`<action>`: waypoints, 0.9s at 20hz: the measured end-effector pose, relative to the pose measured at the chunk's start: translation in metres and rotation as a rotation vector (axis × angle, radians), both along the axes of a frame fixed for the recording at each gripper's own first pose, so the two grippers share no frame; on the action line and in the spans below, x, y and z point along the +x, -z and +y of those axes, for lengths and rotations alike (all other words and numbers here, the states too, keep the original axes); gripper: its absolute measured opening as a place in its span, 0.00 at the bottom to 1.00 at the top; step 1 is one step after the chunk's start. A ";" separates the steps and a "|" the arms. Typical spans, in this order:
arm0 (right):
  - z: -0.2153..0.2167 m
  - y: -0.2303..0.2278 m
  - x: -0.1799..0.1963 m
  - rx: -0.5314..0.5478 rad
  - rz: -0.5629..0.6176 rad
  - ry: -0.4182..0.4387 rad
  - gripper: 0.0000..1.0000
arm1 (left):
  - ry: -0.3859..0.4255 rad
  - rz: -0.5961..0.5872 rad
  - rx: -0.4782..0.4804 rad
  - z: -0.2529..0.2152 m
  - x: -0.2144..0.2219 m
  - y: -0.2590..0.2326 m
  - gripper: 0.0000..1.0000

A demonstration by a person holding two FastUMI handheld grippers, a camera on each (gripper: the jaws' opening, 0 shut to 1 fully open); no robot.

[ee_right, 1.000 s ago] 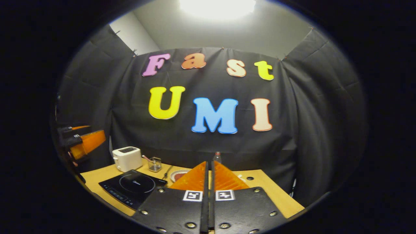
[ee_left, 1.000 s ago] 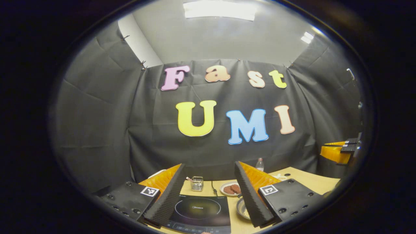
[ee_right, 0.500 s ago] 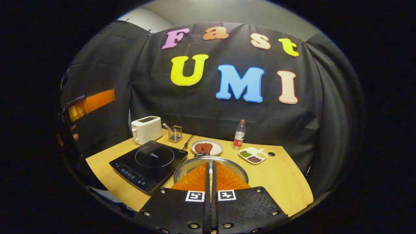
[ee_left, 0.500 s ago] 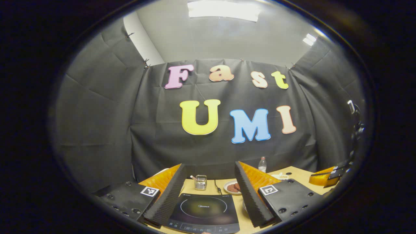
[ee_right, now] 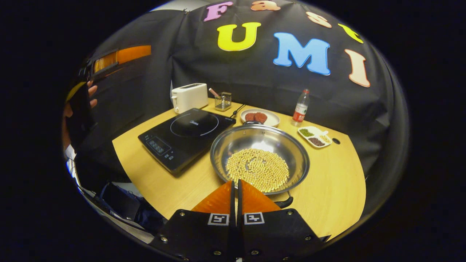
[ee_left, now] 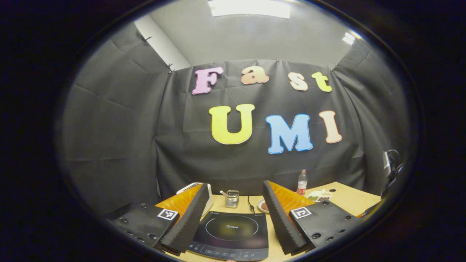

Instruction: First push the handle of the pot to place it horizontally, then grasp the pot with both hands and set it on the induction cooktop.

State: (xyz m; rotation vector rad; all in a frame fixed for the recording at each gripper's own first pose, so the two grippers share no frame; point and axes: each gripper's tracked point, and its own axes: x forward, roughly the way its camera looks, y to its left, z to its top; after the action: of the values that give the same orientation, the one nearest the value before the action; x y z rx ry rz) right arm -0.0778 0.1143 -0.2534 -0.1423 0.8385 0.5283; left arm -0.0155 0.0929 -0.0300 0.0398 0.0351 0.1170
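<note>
My R gripper is pinched closed on nothing, right over the pot's near rim; handle pokes out just right of its tips. L gripper, wide apart & empty, faces the cooktop, left of pot.
</note>
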 end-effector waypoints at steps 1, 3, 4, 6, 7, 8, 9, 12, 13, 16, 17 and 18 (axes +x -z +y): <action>-0.002 0.008 -0.002 0.000 0.029 -0.019 0.01 | -0.006 0.008 0.001 -0.004 0.003 0.001 0.94; -0.007 0.024 -0.006 0.004 0.076 -0.043 0.01 | -0.025 0.021 0.002 -0.010 0.007 0.004 0.94; -0.011 0.032 -0.008 0.004 0.098 -0.047 0.01 | -0.028 0.028 0.002 -0.016 0.008 0.007 0.94; -0.018 0.044 -0.005 0.013 0.134 -0.042 0.01 | -0.033 0.045 0.013 -0.026 0.016 0.012 0.96; -0.024 0.049 -0.002 0.010 0.148 -0.042 0.01 | -0.037 0.052 0.022 -0.031 0.019 0.014 0.97; -0.032 0.054 0.002 -0.008 0.149 -0.046 0.01 | -0.036 0.056 0.026 -0.037 0.023 0.016 0.98; -0.033 0.058 0.004 0.004 0.160 -0.057 0.01 | -0.034 0.061 0.025 -0.044 0.027 0.016 0.99; -0.050 0.058 0.009 -0.023 0.143 -0.079 0.01 | -0.021 0.070 0.021 -0.062 0.041 0.018 0.99; -0.056 0.059 0.011 -0.038 0.139 -0.082 0.01 | -0.018 0.067 0.021 -0.067 0.045 0.017 0.99; -0.071 0.064 0.018 -0.035 0.148 -0.064 0.01 | -0.011 0.064 0.020 -0.081 0.055 0.019 0.96; -0.077 0.065 0.023 -0.038 0.149 -0.054 0.01 | -0.010 0.064 0.020 -0.085 0.058 0.020 0.96; -0.084 0.065 0.027 -0.052 0.142 -0.044 0.01 | -0.011 0.067 0.019 -0.088 0.061 0.022 0.99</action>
State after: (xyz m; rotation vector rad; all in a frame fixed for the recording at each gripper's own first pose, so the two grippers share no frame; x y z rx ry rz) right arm -0.0506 0.0304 -0.3185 -0.1725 0.9894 0.5633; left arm 0.0453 0.0052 -0.0519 0.0626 0.1012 0.1271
